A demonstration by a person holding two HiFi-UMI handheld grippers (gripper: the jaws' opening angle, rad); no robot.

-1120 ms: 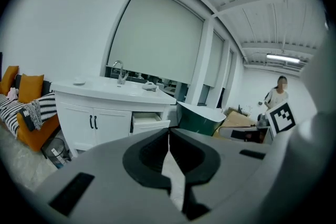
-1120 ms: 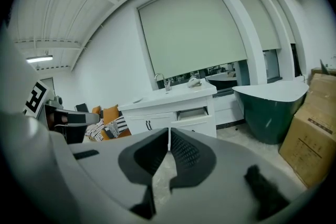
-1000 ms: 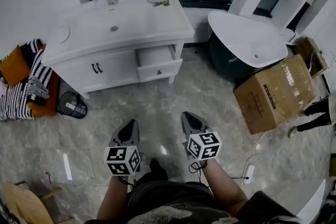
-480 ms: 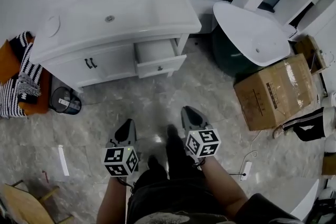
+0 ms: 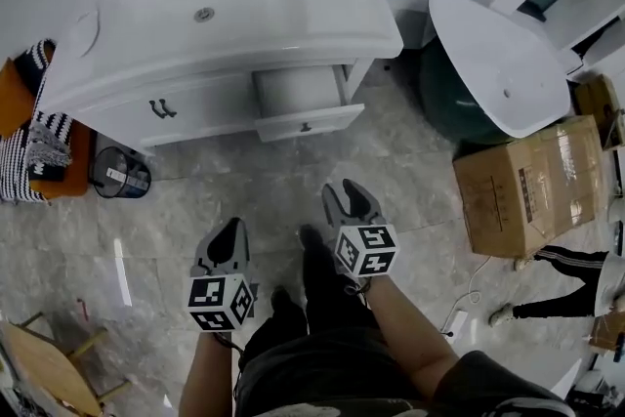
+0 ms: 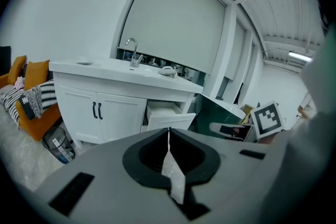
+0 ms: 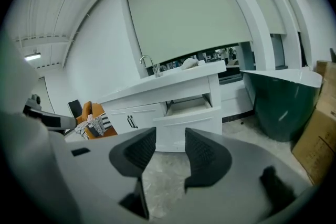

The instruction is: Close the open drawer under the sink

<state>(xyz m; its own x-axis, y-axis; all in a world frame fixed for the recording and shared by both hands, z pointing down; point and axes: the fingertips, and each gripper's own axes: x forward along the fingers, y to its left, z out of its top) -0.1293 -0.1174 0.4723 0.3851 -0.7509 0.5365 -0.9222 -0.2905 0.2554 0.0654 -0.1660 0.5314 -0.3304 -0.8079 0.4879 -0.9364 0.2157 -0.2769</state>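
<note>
Opening at this moment on the right gripper [image 7: 169,136], with nothing between the fingers [image 7: 206,152]. Pressed together at the tips on the left gripper [image 6: 168,131], holding nothing. Held low and side by side in front of the person, both aimed toward the cabinet [image 5: 220,98] but well apart from it.

Partly pulled out below the white counter [image 5: 322,15], to the right of the 2 dark door handles [image 5: 162,108] and under the right part of the sink [image 5: 176,24]: the open drawer [image 5: 332,118], front panel turned toward the grippers, 1 small knob [image 5: 306,126] in its middle.

Judged to be in the approach, with no contact yet. To do it well: step closer first, bring the right gripper up to the flat front panel, meet it near the knob and not at a corner, then push straight in. Better to press with the fingers closed or with their flat side, so as not to catch on the knob. Slow down near the end to avoid a slam, and keep the left gripper clear of the gap beside the drawer.
</note>
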